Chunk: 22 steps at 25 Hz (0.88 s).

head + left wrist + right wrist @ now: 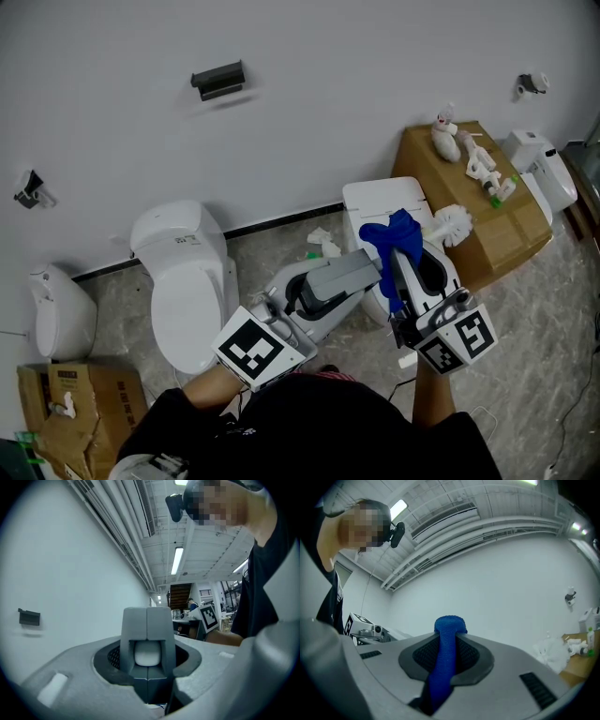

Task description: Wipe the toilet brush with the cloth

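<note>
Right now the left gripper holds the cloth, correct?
No, not the left: the right gripper holds the cloth, as the right gripper view shows. The left gripper grips the brush.

The left gripper [361,267] and the right gripper [403,258] have smooth pale-grey shells, with dark mesh-textured insets around the jaws. The left marker cube [255,349] and the right marker cube [461,339] are white with bold black square patterns (one per visible face). The person wears a black short-sleeved shirt [319,427] and a black head camera [397,534].
</note>
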Motion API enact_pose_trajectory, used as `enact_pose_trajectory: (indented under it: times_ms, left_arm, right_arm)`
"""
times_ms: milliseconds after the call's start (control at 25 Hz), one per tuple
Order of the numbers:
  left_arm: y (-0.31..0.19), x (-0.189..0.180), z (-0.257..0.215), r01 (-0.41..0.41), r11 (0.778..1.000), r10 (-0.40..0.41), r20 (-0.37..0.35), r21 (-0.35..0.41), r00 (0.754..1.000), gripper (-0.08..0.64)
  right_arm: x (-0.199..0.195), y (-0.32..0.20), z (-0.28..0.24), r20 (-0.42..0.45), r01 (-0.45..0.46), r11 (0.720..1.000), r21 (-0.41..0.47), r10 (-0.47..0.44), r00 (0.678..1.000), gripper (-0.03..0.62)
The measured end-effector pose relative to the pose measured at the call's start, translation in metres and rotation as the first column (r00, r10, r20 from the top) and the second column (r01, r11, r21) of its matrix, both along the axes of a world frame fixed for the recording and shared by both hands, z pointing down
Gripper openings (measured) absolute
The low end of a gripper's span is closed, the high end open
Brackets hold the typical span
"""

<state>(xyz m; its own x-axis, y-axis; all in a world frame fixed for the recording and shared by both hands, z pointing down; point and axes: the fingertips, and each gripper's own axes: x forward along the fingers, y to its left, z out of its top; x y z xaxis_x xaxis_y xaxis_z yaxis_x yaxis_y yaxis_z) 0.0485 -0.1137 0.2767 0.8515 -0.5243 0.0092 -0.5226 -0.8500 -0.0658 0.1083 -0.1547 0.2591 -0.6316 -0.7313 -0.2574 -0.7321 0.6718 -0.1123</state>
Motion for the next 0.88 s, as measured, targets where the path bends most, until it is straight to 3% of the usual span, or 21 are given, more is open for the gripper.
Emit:
enact_pose_trajectory:
  times_ms: [880]
  left_arm:
    - [0.0,-0.001,-0.001,-0.006,1.0,0.006,0.007,0.006,1.0,0.167]
  right_arm:
    - [0.02,-0.013,0.008,0.003,-0.066,0.998,-0.025,0.066,0.998,0.064]
